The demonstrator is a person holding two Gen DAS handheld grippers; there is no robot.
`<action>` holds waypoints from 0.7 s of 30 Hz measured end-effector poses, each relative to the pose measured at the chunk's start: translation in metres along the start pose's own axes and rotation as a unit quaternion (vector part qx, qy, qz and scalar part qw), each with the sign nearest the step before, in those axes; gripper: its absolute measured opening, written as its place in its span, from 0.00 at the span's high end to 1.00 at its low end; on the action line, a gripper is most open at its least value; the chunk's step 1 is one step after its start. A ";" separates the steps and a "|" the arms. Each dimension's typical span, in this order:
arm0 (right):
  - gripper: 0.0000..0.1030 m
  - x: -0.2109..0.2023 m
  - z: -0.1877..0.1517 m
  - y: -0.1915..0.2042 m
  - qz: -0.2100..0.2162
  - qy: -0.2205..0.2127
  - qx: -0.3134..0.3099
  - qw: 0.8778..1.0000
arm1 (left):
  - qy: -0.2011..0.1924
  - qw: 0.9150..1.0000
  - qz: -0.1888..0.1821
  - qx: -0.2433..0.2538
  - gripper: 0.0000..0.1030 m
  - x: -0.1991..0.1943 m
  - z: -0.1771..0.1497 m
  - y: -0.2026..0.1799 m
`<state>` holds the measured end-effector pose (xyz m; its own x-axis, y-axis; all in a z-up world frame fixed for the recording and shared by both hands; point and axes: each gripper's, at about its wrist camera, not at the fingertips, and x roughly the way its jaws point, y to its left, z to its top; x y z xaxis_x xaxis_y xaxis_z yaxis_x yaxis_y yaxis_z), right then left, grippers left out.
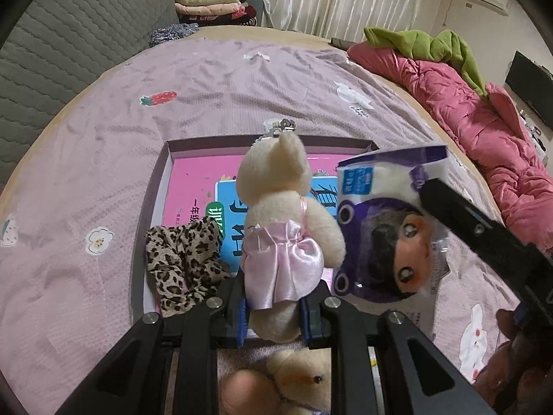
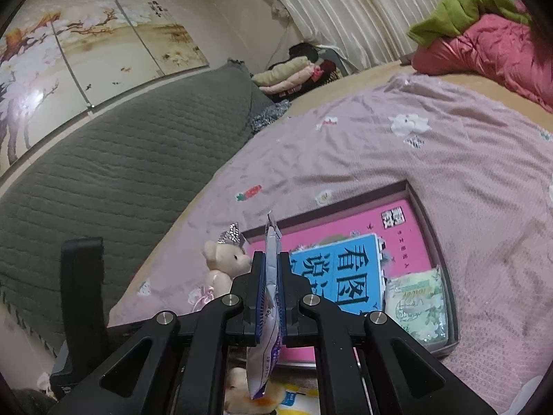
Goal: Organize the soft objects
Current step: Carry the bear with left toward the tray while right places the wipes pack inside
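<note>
Both wrist views are evenly, softly lit by indoor light, with no hard shadows on the lilac bedspread (image 1: 214, 79). Pale light glows through the pleated curtain (image 2: 349, 10), and a glossy sheen sits on the painted wardrobe doors (image 2: 45, 93). Fisheye distortion bows the bed edge and blackens the corners. The packet (image 1: 387, 228) shows slight motion blur; objects just under the lens are soft.

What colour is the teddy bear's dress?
Shiny pale pink dress on the teddy bear, clearest from the left wrist.
</note>
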<state>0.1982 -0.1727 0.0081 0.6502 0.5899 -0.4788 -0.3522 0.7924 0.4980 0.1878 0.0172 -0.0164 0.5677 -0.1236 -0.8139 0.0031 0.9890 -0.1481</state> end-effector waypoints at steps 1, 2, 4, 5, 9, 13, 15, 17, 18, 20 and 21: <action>0.94 0.004 -0.002 -0.001 -0.004 0.004 -0.001 1.000 | 0.001 1.000 0.001 0.002 0.78 0.002 0.000 -0.001; 0.94 0.006 -0.005 -0.003 -0.013 0.007 -0.004 1.000 | 0.003 1.000 0.002 0.004 0.78 0.003 -0.001 -0.002; 0.94 0.012 -0.008 -0.005 -0.032 0.014 -0.009 0.999 | 0.007 1.000 0.002 0.006 0.78 0.007 -0.001 -0.003; 0.94 0.015 -0.009 -0.006 -0.044 0.017 -0.012 0.999 | 0.010 1.000 0.002 0.007 0.78 0.010 -0.001 -0.004; 0.93 0.024 -0.013 -0.010 -0.088 0.032 -0.041 0.995 | 0.017 1.000 0.000 0.008 0.78 0.016 -0.003 -0.006; 0.93 0.030 -0.016 -0.018 -0.119 0.044 -0.050 0.991 | 0.022 1.000 -0.001 0.006 0.77 0.021 -0.004 -0.008; 0.93 0.032 -0.017 -0.021 -0.135 0.047 -0.055 0.988 | 0.027 1.000 -0.002 0.007 0.77 0.024 -0.005 -0.008; 0.93 0.034 -0.019 -0.024 -0.146 0.050 -0.057 0.986 | 0.031 0.999 -0.001 0.008 0.77 0.026 -0.006 -0.009; 0.93 0.035 -0.020 -0.024 -0.156 0.053 -0.060 0.985 | 0.032 0.999 0.000 0.008 0.77 0.027 -0.006 -0.009; 0.93 0.036 -0.021 -0.025 -0.169 0.056 -0.067 0.982 | 0.035 0.999 0.000 0.006 0.76 0.028 -0.007 -0.010; 0.93 0.037 -0.021 -0.025 -0.175 0.057 -0.068 0.980 | 0.035 0.999 0.001 0.005 0.76 0.028 -0.007 -0.010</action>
<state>0.2172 -0.1677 -0.0377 0.6700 0.2849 -0.6855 -0.2124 0.9584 0.1907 0.1984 0.0037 -0.0418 0.5090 -0.1271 -0.8513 0.0107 0.9899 -0.1413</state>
